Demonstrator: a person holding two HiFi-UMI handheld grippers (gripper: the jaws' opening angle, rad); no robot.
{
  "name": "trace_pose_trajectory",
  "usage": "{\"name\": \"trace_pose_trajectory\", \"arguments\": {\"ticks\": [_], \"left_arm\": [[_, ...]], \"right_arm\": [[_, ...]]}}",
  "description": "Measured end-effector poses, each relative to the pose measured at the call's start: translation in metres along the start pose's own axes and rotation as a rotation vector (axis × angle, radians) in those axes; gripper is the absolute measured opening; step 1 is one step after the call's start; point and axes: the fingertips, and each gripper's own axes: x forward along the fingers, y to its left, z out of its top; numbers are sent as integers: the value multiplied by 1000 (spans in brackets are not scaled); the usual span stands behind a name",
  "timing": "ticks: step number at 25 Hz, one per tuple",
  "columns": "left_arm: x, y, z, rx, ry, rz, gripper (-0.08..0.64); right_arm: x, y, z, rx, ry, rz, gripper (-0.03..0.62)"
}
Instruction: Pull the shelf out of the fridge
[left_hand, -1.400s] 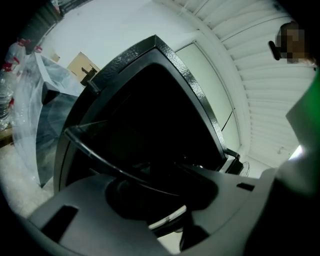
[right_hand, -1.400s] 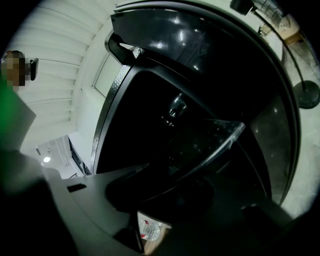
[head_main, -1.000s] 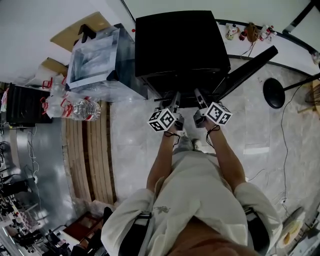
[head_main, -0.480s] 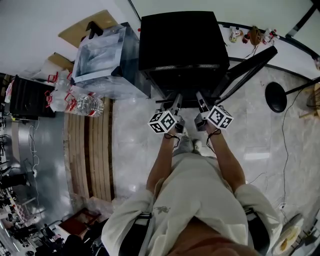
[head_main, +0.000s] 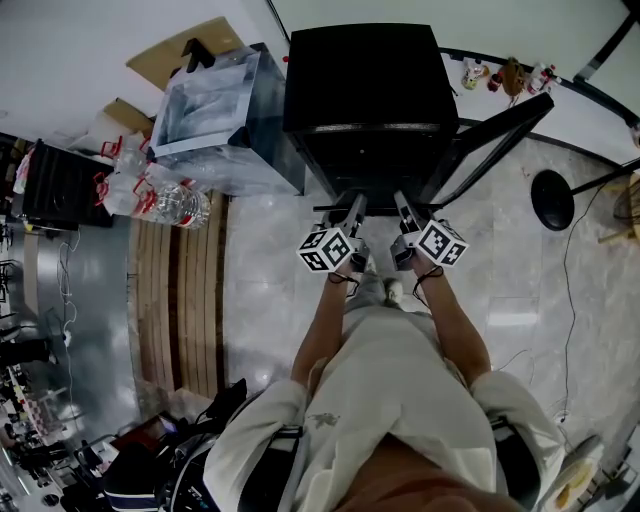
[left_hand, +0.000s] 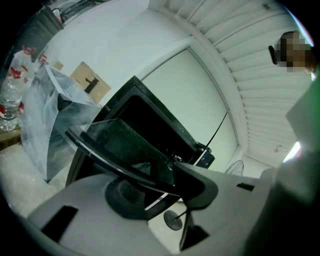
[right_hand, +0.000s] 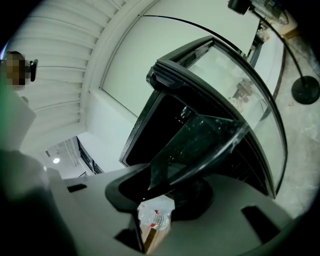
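The black fridge stands in front of me with its glass door swung open to the right. A glass shelf with a dark rim sticks out of the fridge's front. My left gripper is shut on the shelf's left part, where its jaws clamp the shelf at the rim. My right gripper is shut on the shelf's right part, and the pane runs out from between its jaws. Both grippers reach level toward the fridge.
A clear plastic box stands left of the fridge, with water bottles beside it. Wooden slats lie on the floor at the left. A round stand base and a cable are at the right. Small figures sit on the back ledge.
Both grippers have drawn back a little from the fridge toward the person, still shut on the shelf. The head view has shifted slightly.
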Motion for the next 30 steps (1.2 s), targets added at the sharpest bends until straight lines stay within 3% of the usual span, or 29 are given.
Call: {"name": "trace_pose_trajectory", "arguments": {"ticks": [13,30], "left_arm": [[-26,-12,-7,-6,-15,-21,155],[-62,-44,0,24,-61,-43,155]], "right_arm": [[-25,11,-11,4,10,2,101],[-58,48,-10,-15,14,85,98]]}}
